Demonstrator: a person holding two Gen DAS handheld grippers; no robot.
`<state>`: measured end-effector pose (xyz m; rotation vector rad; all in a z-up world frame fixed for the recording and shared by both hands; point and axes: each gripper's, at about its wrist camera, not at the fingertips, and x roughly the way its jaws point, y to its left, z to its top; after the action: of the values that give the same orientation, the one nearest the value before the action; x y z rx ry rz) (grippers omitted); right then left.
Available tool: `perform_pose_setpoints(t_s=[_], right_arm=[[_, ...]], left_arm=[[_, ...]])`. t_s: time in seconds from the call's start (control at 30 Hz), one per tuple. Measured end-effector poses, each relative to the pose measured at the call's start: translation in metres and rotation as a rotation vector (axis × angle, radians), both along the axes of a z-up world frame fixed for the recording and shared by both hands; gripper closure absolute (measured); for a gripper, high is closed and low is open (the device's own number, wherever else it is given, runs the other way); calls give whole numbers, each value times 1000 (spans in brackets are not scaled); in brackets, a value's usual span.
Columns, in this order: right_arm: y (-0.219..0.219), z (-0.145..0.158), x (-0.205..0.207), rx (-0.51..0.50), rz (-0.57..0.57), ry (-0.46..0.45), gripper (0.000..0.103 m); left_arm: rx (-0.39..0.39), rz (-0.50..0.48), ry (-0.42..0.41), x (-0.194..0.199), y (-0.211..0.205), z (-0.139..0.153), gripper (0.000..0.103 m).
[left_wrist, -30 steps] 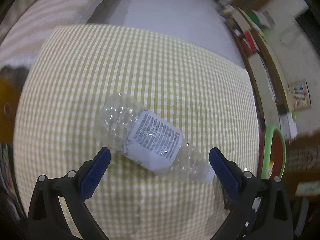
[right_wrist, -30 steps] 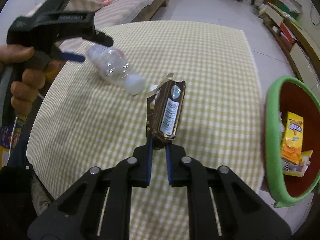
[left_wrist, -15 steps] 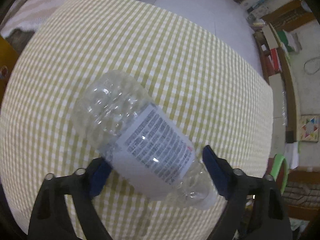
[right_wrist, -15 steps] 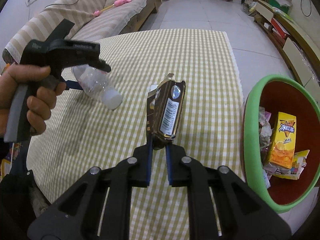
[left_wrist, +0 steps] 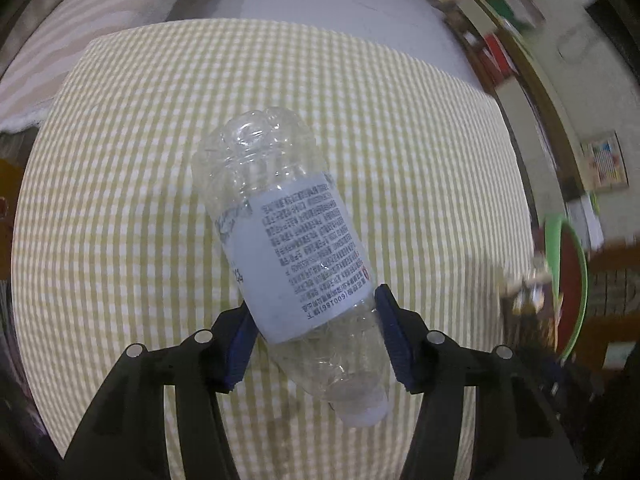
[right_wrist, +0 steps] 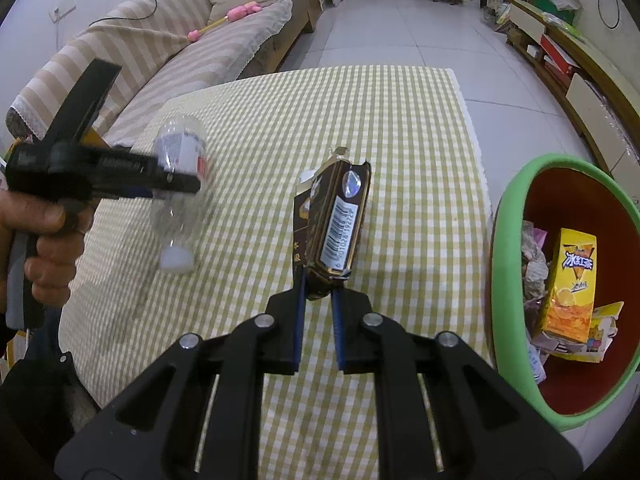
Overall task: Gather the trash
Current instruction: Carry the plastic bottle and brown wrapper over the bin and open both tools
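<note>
My left gripper (left_wrist: 316,344) has just been closing, and its blue pads (left_wrist: 390,338) now press both sides of the bottle (left_wrist: 296,248). I judge this a grip. The bottle's long axis runs away from the jaws: base far, white cap (left_wrist: 366,410) nearest my camera and below the pads. In the right view the bottle hangs cap-down, clear of the checked table (right_wrist: 400,120).

My right gripper (right_wrist: 318,304) is clamped on the lower end of a brown carton (right_wrist: 334,224). The carton stands up out of the jaws, barcode toward the camera, above the table.

The bin (right_wrist: 516,208), green rim and red inside, sits off the table's right edge and already contains a yellow drink box (right_wrist: 570,284) and paper scraps. It lies just right of my right gripper; my left gripper is at the table's far-left side. I judge the right hand nearer, so the carton should go first. The bottle must cross the whole table.
</note>
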<state>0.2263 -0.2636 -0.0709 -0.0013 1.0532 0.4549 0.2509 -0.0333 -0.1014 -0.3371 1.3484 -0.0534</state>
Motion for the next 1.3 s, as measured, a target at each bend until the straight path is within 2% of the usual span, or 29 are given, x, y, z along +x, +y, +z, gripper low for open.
perform_pose_setpoints(t_s=[0.13, 0.3, 0.53, 0.87, 1.07, 1.3], right_arm=[[0, 2, -3, -8, -8, -4, 91], [0, 8, -7, -16, -23, -16, 91], [-2, 19, -13, -5, -37, -33, 91], [-23, 36, -20, 18, -89, -58, 92], [-45, 44, -21, 36, -135, -73, 92], [-67, 50, -19, 69, -172, -76, 92]], left_arm=[[18, -69, 4, -21, -11, 2, 49], [85, -182, -46, -46, -28, 17, 50], [113, -238, -112, -68, -38, 43, 50], [36, -266, -185, -79, -40, 74, 50], [10, -289, -222, -68, -63, 91, 50], [-8, -312, -240, -50, -91, 95, 50]])
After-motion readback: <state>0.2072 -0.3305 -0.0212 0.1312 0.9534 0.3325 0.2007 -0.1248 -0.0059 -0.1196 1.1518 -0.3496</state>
